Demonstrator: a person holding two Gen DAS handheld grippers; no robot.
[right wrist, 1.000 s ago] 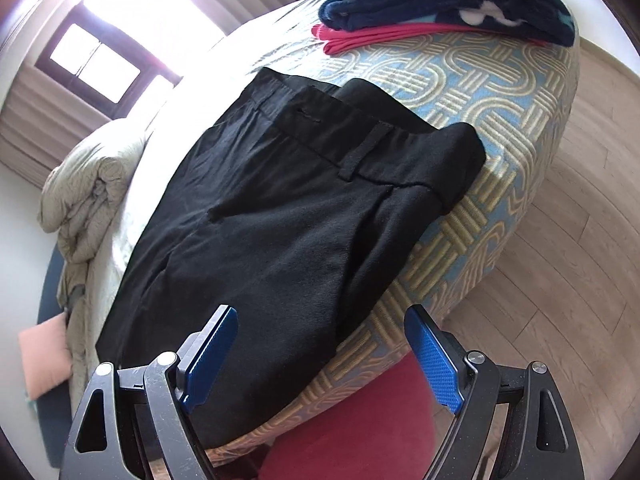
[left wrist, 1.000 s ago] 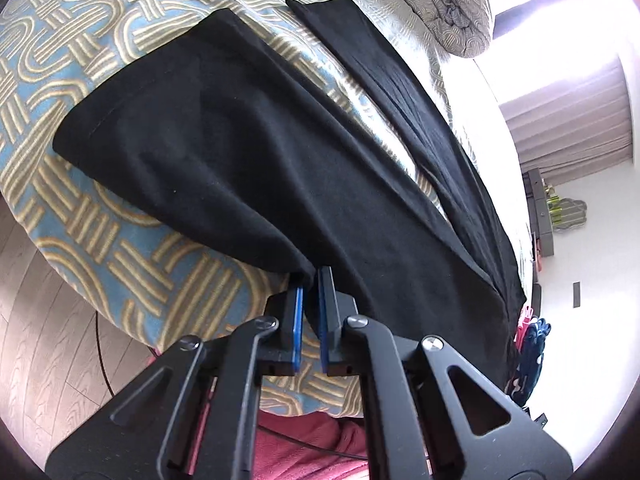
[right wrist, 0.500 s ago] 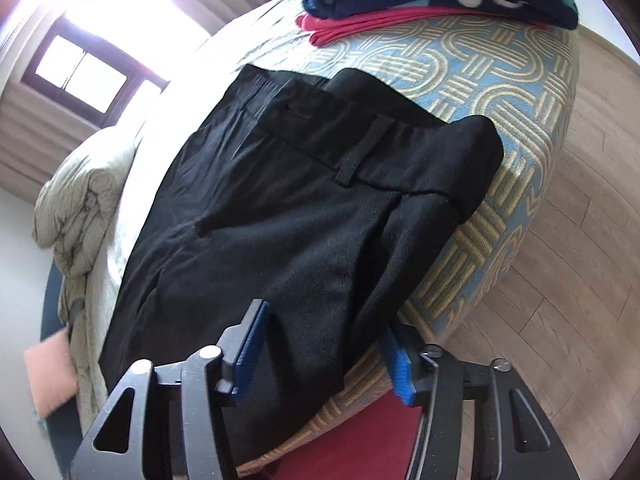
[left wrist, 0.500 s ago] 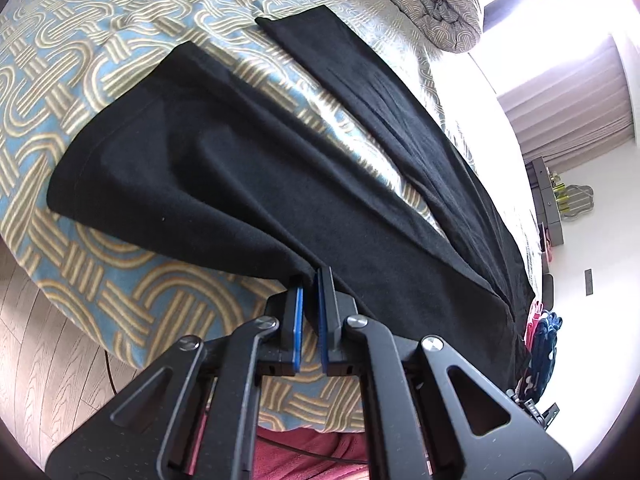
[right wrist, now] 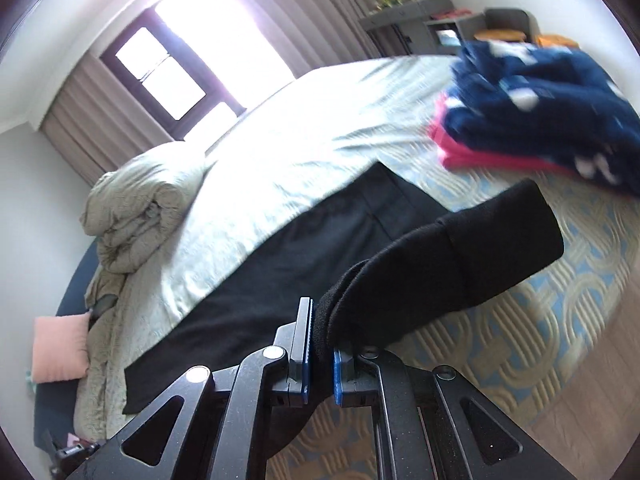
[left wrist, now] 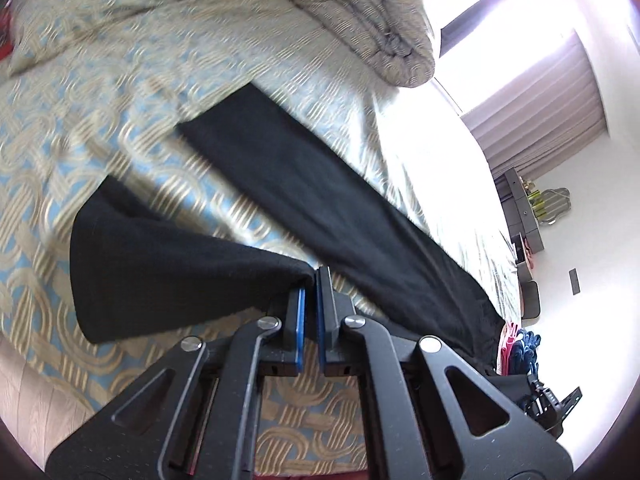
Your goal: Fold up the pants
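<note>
Black pants [left wrist: 320,184] lie lengthwise on the patterned bed [left wrist: 80,128]. My left gripper [left wrist: 310,280] is shut on the near leg's edge [left wrist: 168,272] and holds it lifted off the bed, while the far leg lies flat. In the right wrist view my right gripper [right wrist: 320,320] is shut on the waistband end [right wrist: 460,264] of the pants and holds it raised over the rest of the pants [right wrist: 280,280].
A rolled grey duvet [left wrist: 360,20] lies at the head of the bed, also in the right wrist view [right wrist: 136,200]. Folded navy and pink clothes [right wrist: 540,112] are stacked at the bed's far corner. Wooden floor [right wrist: 592,400] runs along the bed's near side.
My right gripper closed on the waistband and lifted it. My left gripper raised the near leg's edge up and over the bed. Both views tilted upward.
</note>
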